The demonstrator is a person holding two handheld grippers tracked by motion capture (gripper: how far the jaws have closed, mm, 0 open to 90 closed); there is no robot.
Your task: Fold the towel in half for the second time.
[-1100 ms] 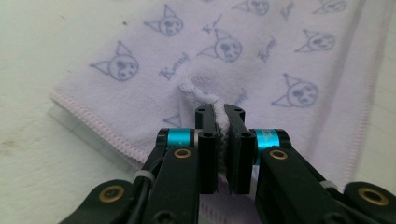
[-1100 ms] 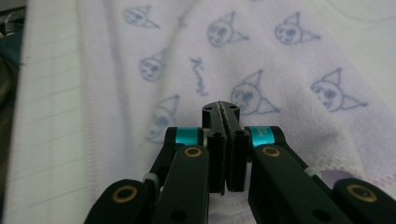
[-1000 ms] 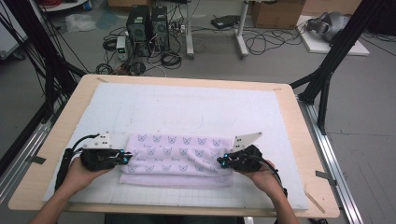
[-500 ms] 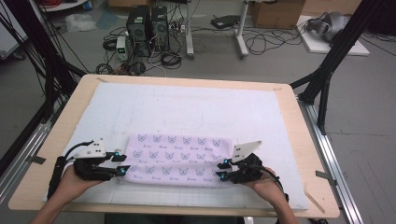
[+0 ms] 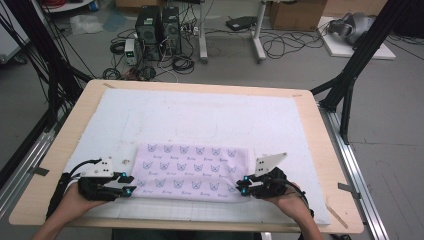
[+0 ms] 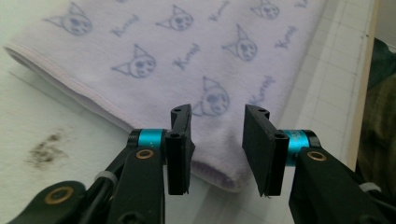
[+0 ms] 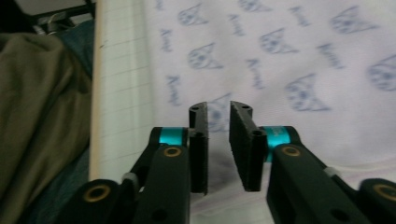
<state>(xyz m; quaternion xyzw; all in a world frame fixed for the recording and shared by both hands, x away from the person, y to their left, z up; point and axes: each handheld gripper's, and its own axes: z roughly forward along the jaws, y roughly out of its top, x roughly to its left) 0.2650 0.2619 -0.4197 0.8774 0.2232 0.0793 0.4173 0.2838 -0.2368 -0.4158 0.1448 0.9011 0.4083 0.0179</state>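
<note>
Wooden worktop (image 5: 320, 150), rectangular, carrying a white mat (image 5: 210, 120) over most of its top, faint grid lines near the front edge. Folded lilac cloth (image 5: 192, 171) with blue cat-face print lying flat on the mat, in the front half of the worktop, centred between left and right edges, long side parallel to the front edge. Left gripper (image 5: 128, 187) at the cloth's front-left corner, held in a hand (image 5: 75, 200) entering from the front edge, grey plate on top, cable trailing back. Right gripper (image 5: 242, 187) at the cloth's front-right corner, held likewise in the other hand (image 5: 287, 202). Left fingers (image 6: 180, 140) parted by a moderate gap, nothing between them, poised just over the hemmed corner of the cloth; contact with the fabric not clear. Right fingers (image 7: 245, 140) parted by a narrower gap, also holding nothing, above the cloth's edge close to the front of the mat. Small dark smudge (image 6: 45, 151) on the mat just left of the cloth's corner in the left gripper view.
</note>
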